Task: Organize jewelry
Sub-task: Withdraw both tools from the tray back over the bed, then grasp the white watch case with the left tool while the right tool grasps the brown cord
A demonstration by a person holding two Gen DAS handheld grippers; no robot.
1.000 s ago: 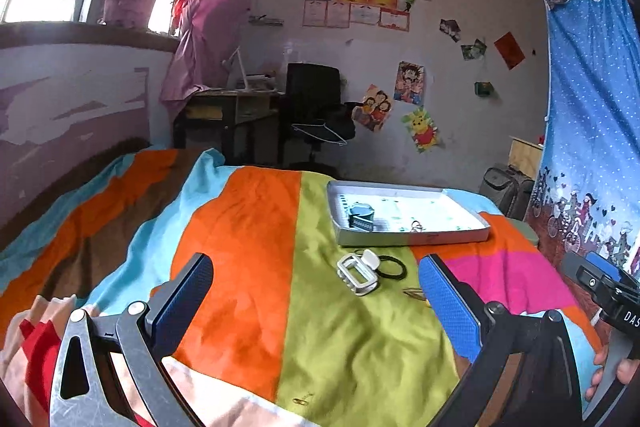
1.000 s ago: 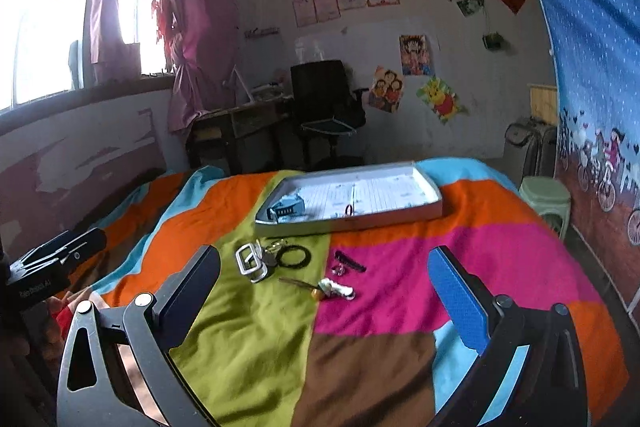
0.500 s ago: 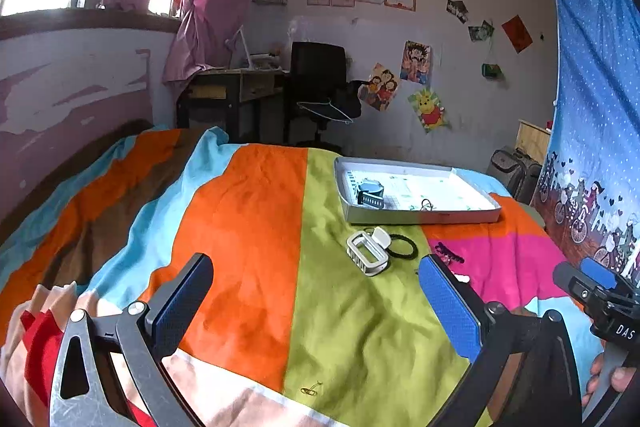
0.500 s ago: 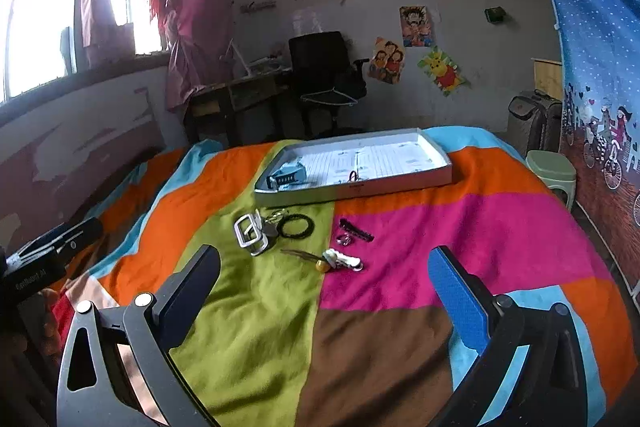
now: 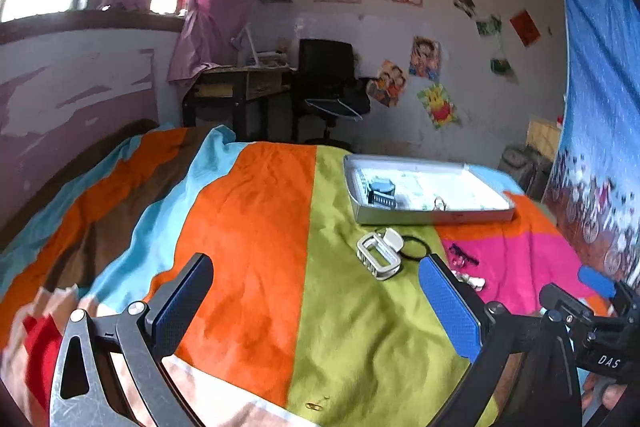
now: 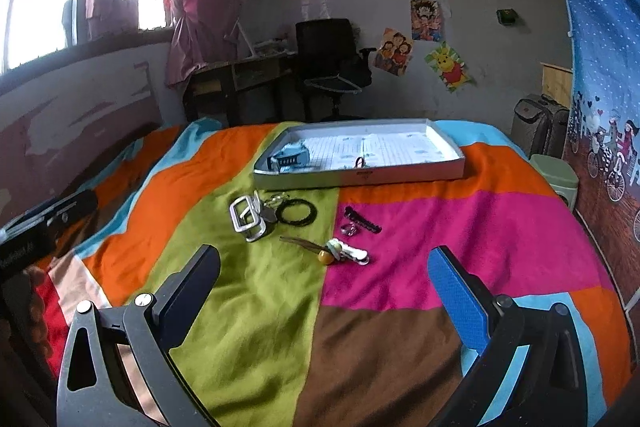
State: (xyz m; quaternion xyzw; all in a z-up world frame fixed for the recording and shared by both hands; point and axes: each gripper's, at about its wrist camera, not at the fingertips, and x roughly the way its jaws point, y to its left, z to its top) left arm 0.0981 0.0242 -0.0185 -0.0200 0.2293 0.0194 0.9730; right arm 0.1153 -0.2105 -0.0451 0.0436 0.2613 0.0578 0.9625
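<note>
Jewelry lies ahead of my right hand-held gripper (image 6: 324, 291), whose fingers are spread wide and hold nothing: a white rectangular plastic hair claw (image 6: 248, 217), a black elastic hair tie (image 6: 298, 212), a black comb-shaped clip (image 6: 362, 221) and a hairpin with an amber bead (image 6: 326, 255), all on the colour-block bedspread (image 6: 440, 235). Beyond them sits the shallow white cardboard tray (image 6: 360, 177). My left hand-held gripper (image 5: 316, 301) is also spread and empty, with the claw ahead to its right.
</note>
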